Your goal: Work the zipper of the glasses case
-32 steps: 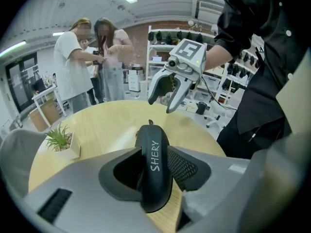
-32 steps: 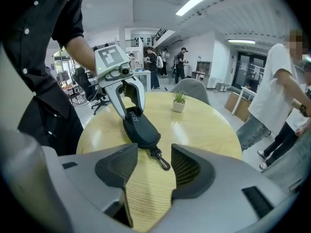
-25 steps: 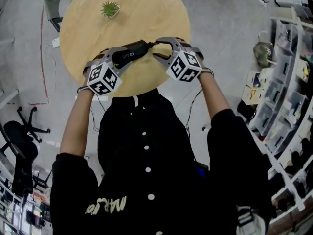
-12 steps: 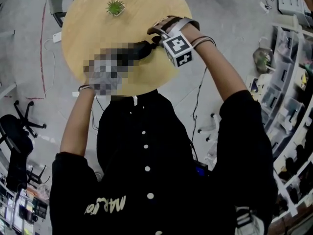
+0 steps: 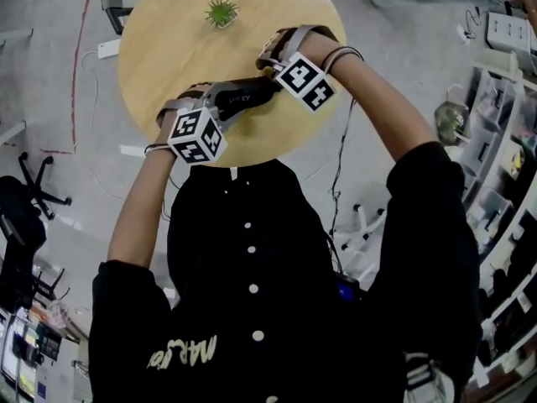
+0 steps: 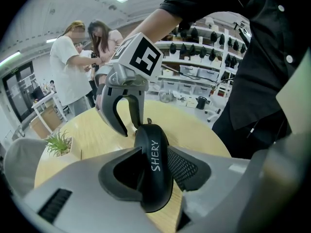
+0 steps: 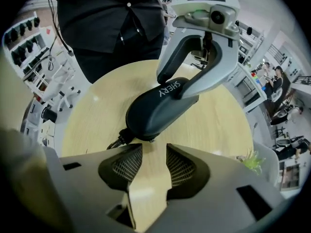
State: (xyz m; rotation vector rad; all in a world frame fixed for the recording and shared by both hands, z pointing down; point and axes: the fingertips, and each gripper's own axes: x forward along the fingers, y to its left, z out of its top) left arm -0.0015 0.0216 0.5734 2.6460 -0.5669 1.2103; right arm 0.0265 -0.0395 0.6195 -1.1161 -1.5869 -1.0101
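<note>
Looking down on a round wooden table (image 5: 277, 7) with a black glasses case (image 5: 243, 96) lying toward its near edge, SHERY printed on the shell. Got the left gripper (image 6: 154, 171) clamped across the left part of the case, both pads pressed tight on its sides. Over at the case's right end, got the right gripper (image 7: 154, 152) pointing steeply down, jaws parted and just been opening wider, with nothing between the pads but bare wood. Can see its tips just short of the case's end, right by a small dark tab (image 7: 118, 141) sticking out there; can't tell if that's the zipper pull. Also spotted a little potted plant (image 5: 221, 12) on the far side, well apart from all that.
</note>
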